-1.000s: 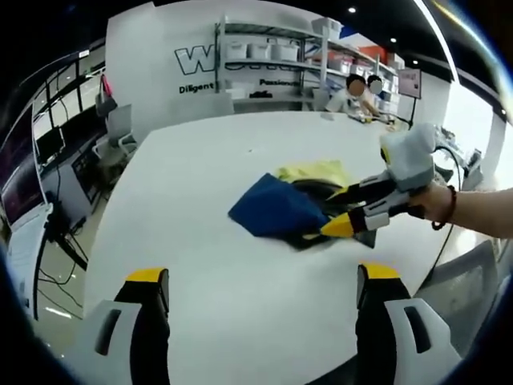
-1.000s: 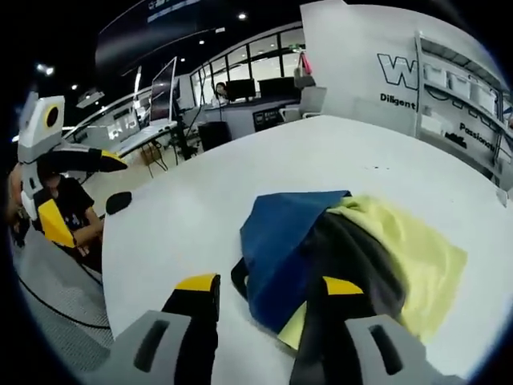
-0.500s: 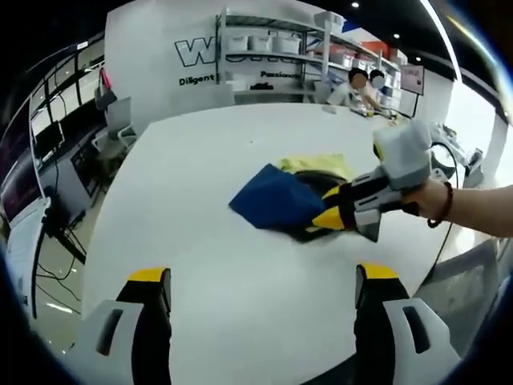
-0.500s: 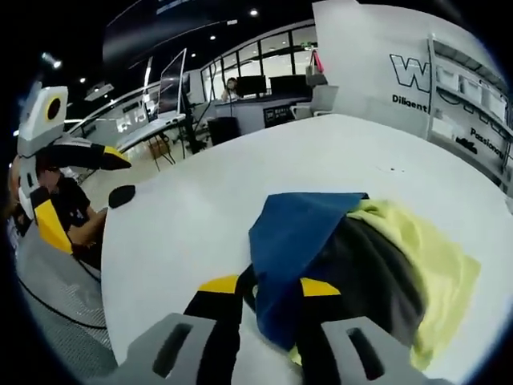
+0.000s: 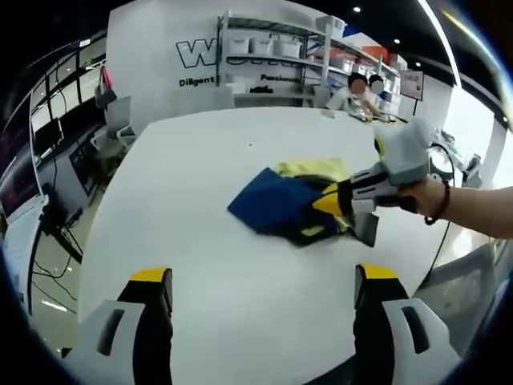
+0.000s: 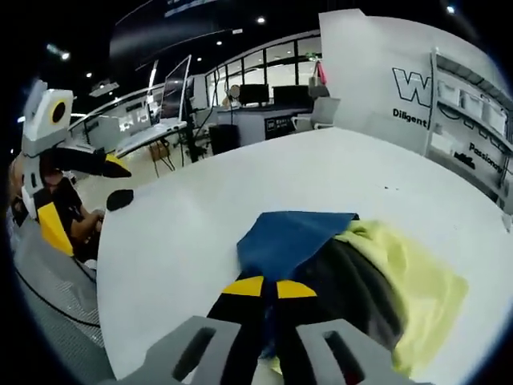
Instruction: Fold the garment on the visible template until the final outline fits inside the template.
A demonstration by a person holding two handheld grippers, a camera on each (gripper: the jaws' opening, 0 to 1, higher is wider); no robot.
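A garment (image 5: 292, 202) in blue, dark grey and yellow lies bunched on the white table (image 5: 208, 152). Its blue flap (image 6: 287, 237) is on top, with the yellow part (image 6: 417, 281) to the right in the right gripper view. My right gripper (image 6: 269, 289) is shut on the garment's near edge, pinching blue and dark cloth. It enters the left gripper view from the right (image 5: 327, 202), held by a hand. My left gripper (image 5: 255, 277) stands open over bare table, short of the garment. It also shows at the left of the right gripper view (image 6: 76, 192), open.
Shelves with white bins (image 5: 272, 48) and a wall with lettering stand behind the table. People sit at the far right (image 5: 357, 88). Desks with monitors (image 6: 256, 96) and chairs lie beyond the table's edge. A dark round object (image 6: 119, 199) sits near the table's left rim.
My right gripper's jaws have closed from open onto the garment's near edge, and it has lifted the cloth slightly. The left gripper has stayed in place.
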